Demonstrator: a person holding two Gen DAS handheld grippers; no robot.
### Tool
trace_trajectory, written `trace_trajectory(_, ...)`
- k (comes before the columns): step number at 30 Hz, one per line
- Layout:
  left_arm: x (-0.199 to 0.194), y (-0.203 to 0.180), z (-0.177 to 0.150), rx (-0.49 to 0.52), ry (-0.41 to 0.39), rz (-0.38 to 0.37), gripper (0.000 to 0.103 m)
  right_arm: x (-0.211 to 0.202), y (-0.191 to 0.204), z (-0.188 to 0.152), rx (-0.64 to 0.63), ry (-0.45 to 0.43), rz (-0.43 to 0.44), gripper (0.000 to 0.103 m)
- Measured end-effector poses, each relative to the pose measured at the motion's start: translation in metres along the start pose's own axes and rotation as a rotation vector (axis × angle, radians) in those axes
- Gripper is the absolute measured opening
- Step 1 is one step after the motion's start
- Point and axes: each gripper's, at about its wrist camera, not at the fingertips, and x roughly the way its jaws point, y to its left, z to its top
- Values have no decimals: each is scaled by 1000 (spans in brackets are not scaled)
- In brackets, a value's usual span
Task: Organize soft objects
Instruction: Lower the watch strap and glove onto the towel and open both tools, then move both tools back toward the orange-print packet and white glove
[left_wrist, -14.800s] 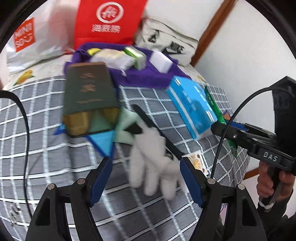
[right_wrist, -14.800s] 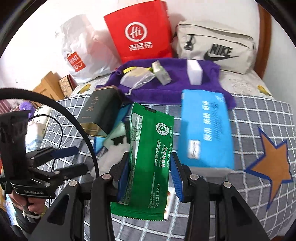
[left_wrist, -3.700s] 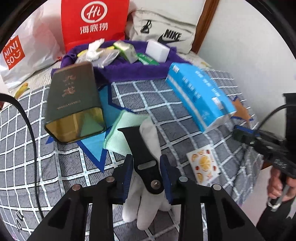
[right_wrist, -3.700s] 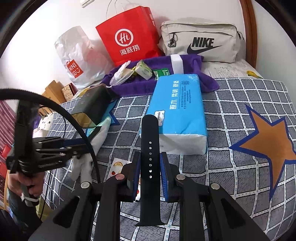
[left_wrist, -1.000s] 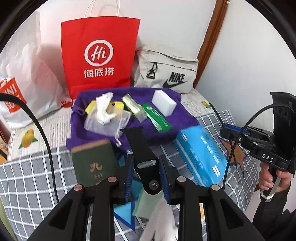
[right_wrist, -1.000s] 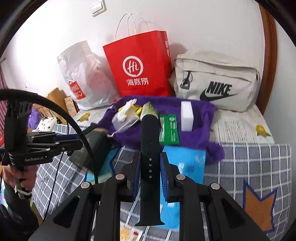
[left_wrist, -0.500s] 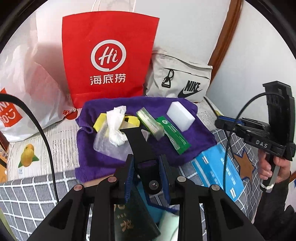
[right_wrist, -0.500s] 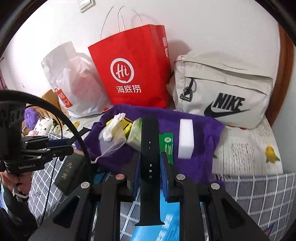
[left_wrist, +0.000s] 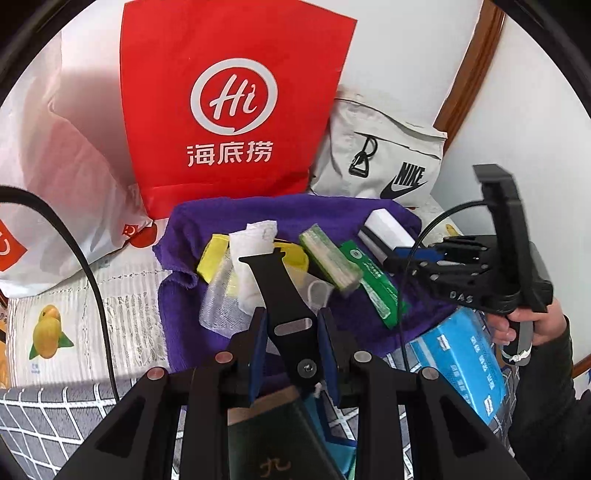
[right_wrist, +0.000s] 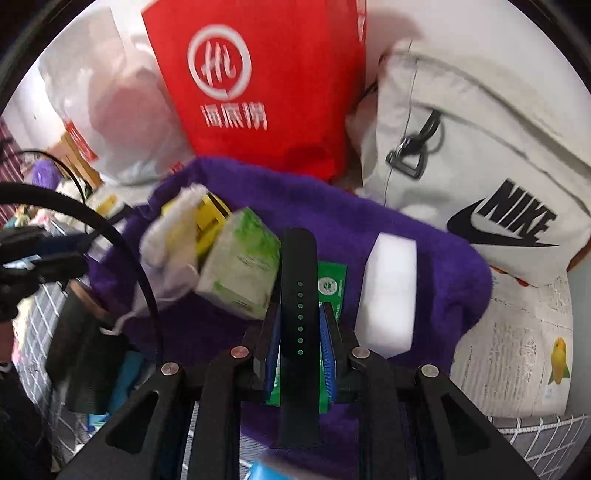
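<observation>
Left wrist view: my left gripper (left_wrist: 291, 341) is pinched on the buckle half of a black watch strap (left_wrist: 282, 295), hanging over the purple towel (left_wrist: 207, 221) on the bed. My right gripper (right_wrist: 300, 334) is squeezing the holed strap half (right_wrist: 299, 314) above that towel, between the tissue pack (right_wrist: 240, 266) and white sponge (right_wrist: 389, 291).

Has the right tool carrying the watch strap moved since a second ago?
Yes. The right tool has closed in on the purple towel: the red bag behind it looms larger, and the strap now overlies the towel.
</observation>
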Motion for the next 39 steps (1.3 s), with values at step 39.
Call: trace_trajectory(39, 64, 32, 13, -31, 177, 94, 36, -66, 10, -42, -25, -85, -8, 33)
